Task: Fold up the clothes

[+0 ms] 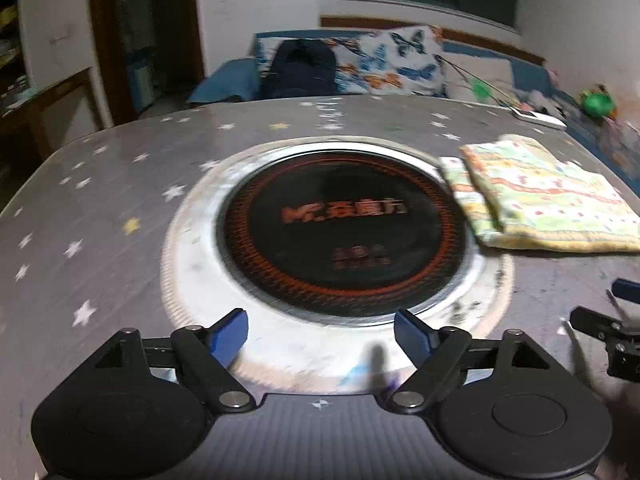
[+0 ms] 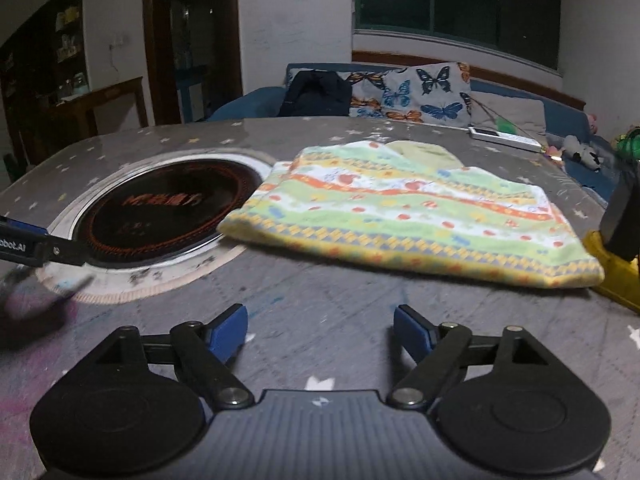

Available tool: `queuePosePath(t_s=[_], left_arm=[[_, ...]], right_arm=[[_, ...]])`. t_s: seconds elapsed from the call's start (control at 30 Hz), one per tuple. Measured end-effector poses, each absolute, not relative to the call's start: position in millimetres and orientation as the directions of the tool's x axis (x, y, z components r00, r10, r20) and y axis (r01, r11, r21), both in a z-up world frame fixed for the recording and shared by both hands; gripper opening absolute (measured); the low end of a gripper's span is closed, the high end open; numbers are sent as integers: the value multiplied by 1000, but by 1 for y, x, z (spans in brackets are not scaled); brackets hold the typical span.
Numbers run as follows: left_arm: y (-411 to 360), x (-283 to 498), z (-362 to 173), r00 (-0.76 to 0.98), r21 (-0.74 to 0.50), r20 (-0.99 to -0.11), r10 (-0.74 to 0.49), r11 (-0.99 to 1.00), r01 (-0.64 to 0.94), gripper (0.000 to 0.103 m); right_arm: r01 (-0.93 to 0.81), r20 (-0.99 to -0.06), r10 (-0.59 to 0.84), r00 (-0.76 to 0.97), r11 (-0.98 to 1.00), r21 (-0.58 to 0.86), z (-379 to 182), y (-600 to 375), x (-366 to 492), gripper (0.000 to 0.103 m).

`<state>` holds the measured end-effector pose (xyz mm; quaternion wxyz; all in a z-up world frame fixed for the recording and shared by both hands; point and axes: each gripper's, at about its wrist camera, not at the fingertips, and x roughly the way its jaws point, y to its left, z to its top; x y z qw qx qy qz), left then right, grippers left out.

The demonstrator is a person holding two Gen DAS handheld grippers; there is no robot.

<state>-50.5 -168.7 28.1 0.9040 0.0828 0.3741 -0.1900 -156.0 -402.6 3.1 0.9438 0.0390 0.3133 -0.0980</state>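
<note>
A folded garment [image 2: 416,208] with green, yellow and orange stripes lies flat on the grey star-print table [image 2: 320,300]. It also shows in the left wrist view [image 1: 548,196] at the right. My right gripper [image 2: 320,334] is open and empty, over the table in front of the garment, apart from it. My left gripper [image 1: 320,336] is open and empty, over the near rim of the round black hotplate [image 1: 340,232]. The right gripper's side shows at the left wrist view's right edge [image 1: 612,328]. The left gripper's side shows at the right wrist view's left edge [image 2: 36,244].
The hotplate [image 2: 160,212] is set in the table left of the garment. A yellow and black object [image 2: 620,248] stands at the garment's right end. A white remote [image 2: 504,138] lies at the far edge. A sofa with butterfly cushions [image 2: 420,92] is behind.
</note>
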Motion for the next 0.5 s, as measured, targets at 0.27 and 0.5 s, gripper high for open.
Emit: queuePosePath(t_s=[0.27, 0.5], left_arm=[[-143, -47, 16, 682, 15, -700, -213, 950, 312, 88], [-134, -45, 13, 708, 16, -677, -203, 957, 290, 92]], right_arm=[[199, -604, -159, 781, 980, -1, -1, -394, -152, 92], [217, -615, -167, 771, 976, 7, -2, -397, -150, 100]])
